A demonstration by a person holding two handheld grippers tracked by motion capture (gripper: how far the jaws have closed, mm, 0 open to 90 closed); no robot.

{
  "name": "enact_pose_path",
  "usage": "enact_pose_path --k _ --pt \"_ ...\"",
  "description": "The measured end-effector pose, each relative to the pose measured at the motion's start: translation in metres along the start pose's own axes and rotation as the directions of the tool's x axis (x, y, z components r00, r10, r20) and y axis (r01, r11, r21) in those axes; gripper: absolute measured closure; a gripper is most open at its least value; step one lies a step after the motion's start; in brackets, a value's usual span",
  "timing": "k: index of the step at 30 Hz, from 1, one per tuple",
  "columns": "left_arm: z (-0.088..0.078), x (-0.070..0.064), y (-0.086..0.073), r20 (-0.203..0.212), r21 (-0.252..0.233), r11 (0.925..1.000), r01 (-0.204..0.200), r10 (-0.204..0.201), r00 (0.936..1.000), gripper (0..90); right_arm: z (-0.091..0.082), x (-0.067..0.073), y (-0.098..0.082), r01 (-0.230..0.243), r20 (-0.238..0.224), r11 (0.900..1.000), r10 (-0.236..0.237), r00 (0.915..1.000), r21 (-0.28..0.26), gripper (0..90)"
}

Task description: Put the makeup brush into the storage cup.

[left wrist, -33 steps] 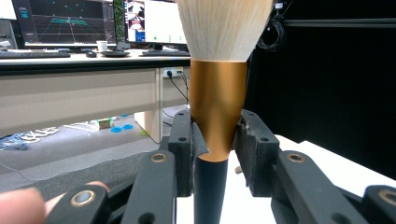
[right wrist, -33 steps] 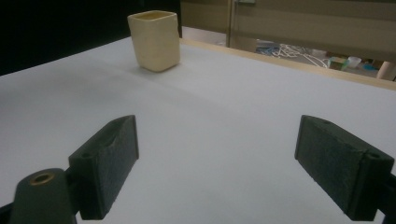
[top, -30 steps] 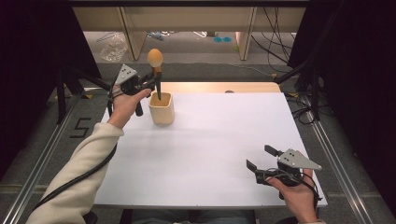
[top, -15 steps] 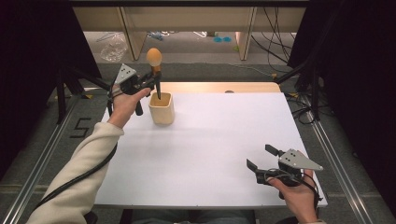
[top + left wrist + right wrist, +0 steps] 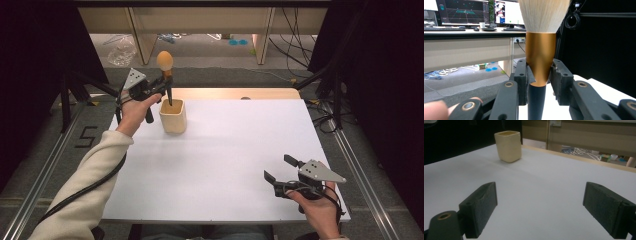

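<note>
A makeup brush (image 5: 166, 67) with a pale bristle head, gold ferrule (image 5: 540, 57) and black handle stands upright, its handle end down inside a cream square cup (image 5: 173, 115) at the table's far left. My left gripper (image 5: 162, 85) is shut on the brush just below the ferrule, above the cup. In the left gripper view both pads (image 5: 521, 77) press on the brush. My right gripper (image 5: 281, 168) rests near the table's front right corner, open, nothing between its fingers. The cup (image 5: 508, 146) stands far off in the right gripper view.
The white table top (image 5: 235, 150) has a wooden strip (image 5: 235, 93) along its far edge. Black stands and cables flank both sides. Desks with monitors (image 5: 464, 11) stand behind the left gripper.
</note>
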State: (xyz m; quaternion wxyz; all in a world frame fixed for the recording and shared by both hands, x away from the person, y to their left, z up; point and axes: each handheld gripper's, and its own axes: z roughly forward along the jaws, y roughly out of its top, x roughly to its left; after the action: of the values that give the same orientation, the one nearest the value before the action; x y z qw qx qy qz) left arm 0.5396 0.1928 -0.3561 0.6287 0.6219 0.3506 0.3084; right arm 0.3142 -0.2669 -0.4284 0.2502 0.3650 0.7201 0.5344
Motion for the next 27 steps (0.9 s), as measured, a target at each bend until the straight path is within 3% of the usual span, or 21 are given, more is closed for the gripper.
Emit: enact_pose_path --k 27 --pt "0.0083 0.0009 -0.0031 -0.006 0.000 0.9998 -0.021 0.021 0.9998 69.0 -0.0004 -0.0001 0.0000 -0.007 -0.002 1.000 0.007 1.0000 0.007 13.3"
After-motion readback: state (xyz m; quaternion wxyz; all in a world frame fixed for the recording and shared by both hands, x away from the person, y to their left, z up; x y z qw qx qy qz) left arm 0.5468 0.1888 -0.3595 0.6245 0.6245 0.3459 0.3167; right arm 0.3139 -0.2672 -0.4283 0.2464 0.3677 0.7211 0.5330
